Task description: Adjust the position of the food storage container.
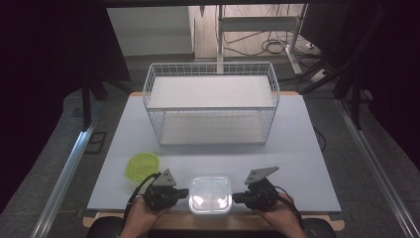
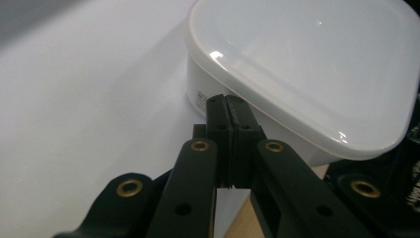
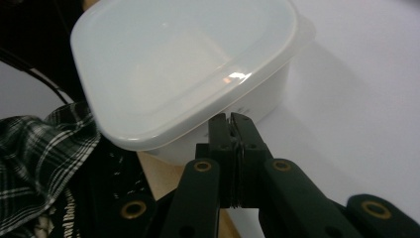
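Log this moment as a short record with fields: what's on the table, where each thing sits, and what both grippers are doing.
surface: white tabletop
far centre: white wire two-tier rack, shelves bare
near centre: white lidded plastic container, at the table's front edge
near left: lime-green plastic bowl
left gripper: jaws shut, tips at the container's left side
right gripper: jaws shut, tips at the container's right side
container lid: on

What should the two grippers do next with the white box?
Probably press inward together and lift. The left gripper and right gripper are shut, one at each side wall of the lidded white box, which sits at the table's near edge.
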Motion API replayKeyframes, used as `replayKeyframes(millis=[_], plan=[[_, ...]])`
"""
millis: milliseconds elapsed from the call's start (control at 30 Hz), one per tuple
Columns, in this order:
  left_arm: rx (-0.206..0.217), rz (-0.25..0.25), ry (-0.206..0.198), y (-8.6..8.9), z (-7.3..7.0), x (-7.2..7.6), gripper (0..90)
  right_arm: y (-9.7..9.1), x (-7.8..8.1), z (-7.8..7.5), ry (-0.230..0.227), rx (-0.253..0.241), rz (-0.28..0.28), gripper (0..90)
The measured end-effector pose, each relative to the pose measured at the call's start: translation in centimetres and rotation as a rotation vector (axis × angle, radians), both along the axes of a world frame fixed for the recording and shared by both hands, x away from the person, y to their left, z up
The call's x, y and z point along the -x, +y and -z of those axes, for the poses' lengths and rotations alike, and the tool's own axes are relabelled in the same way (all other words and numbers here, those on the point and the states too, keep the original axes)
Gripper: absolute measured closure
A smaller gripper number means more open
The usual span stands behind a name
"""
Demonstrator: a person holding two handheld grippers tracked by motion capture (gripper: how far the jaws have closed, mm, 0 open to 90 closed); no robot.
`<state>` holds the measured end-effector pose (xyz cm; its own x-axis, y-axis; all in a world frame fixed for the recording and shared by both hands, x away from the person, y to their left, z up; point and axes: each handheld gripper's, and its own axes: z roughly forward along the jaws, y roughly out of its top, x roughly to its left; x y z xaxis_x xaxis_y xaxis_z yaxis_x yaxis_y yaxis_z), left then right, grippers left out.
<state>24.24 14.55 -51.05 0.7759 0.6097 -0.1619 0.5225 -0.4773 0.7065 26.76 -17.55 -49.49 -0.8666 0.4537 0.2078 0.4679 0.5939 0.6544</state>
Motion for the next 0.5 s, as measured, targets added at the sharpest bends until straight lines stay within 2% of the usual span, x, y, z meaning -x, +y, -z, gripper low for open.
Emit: replayKeyframes(millis=[200, 300, 400, 500], plan=[[-0.012, -0.025, -0.001, -0.7, -0.1, -0.8, 90.0, -0.2, -0.5, -0.1, -0.011, 0.002, 0.041, 87.9], [-0.001, -0.028, 0.019, -0.6, 0.0, -1.1, 89.4, -0.3, -0.9, 0.0, -0.007, -0.003, 0.053, 87.6], [0.014, -0.016, 0.033, -0.3, 0.0, -0.6, 88.0, -0.5, -0.6, 0.0, 0.005, -0.011, 0.050, 87.4], [-0.007, 0.002, 0.002, -0.2, -0.2, 0.5, 88.5, -0.5, 0.0, -0.2, 0.003, -0.007, 0.037, 87.2]])
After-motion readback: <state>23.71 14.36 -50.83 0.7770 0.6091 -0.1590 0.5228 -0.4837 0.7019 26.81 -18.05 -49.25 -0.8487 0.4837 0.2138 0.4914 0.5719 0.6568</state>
